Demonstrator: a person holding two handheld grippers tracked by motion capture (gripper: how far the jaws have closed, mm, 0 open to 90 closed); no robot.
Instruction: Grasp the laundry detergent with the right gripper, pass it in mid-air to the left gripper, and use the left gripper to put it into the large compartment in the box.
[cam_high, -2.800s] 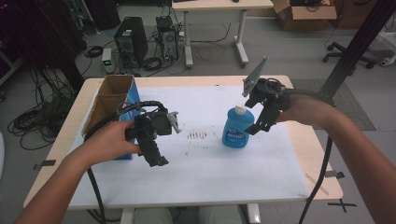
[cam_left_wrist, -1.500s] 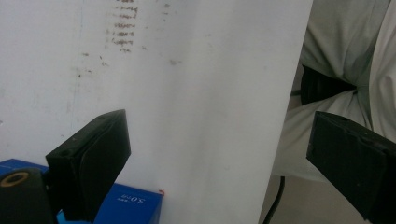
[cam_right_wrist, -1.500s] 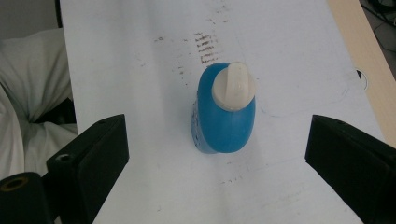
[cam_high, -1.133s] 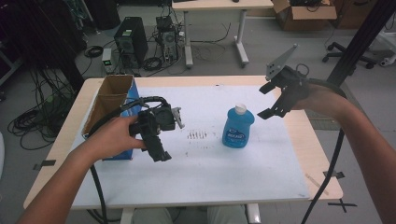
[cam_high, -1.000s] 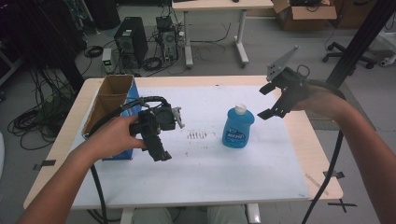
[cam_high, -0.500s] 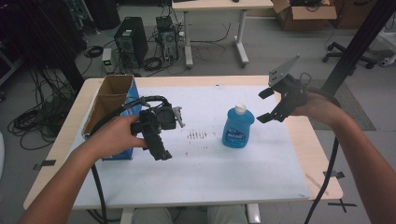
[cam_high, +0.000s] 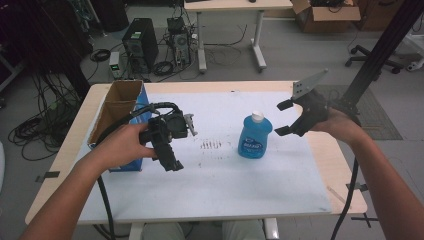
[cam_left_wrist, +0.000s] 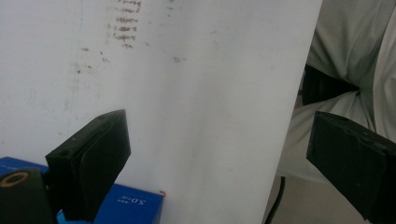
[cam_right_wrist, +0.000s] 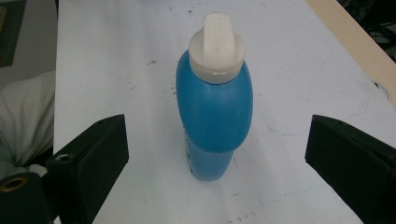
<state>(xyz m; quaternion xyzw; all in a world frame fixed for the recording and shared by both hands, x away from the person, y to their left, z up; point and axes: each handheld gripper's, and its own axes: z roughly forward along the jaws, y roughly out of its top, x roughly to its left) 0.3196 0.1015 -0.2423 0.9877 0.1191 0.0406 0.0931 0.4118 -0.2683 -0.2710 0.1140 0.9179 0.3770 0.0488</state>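
Observation:
A blue bottle (cam_high: 254, 137) with a white cap stands upright on the white table top (cam_high: 225, 195). My right gripper (cam_high: 282, 118) hovers just right of it, open wide, jaws pointing at the bottle but not touching. In the right gripper view the blue bottle (cam_right_wrist: 215, 116) stands between and beyond the two spread jaws. My left gripper (cam_high: 172, 160) is held over the table's left half beside an open box, open, jaws aimed back toward the person. In the left gripper view it (cam_left_wrist: 219, 158) has nothing between its jaws.
An open cardboard box (cam_high: 117, 107) with a blue side stands at the table's left edge; its blue corner (cam_left_wrist: 135, 205) shows near the left jaw. Dark smudges (cam_high: 211, 145) mark the sheet left of the bottle. The person's lap (cam_left_wrist: 355, 60) lies past the near edge.
The right gripper, close around the bottle 2.8 s ago, has pulled away to the right and sunk slightly since. The bottle stays put. The left gripper has barely moved.

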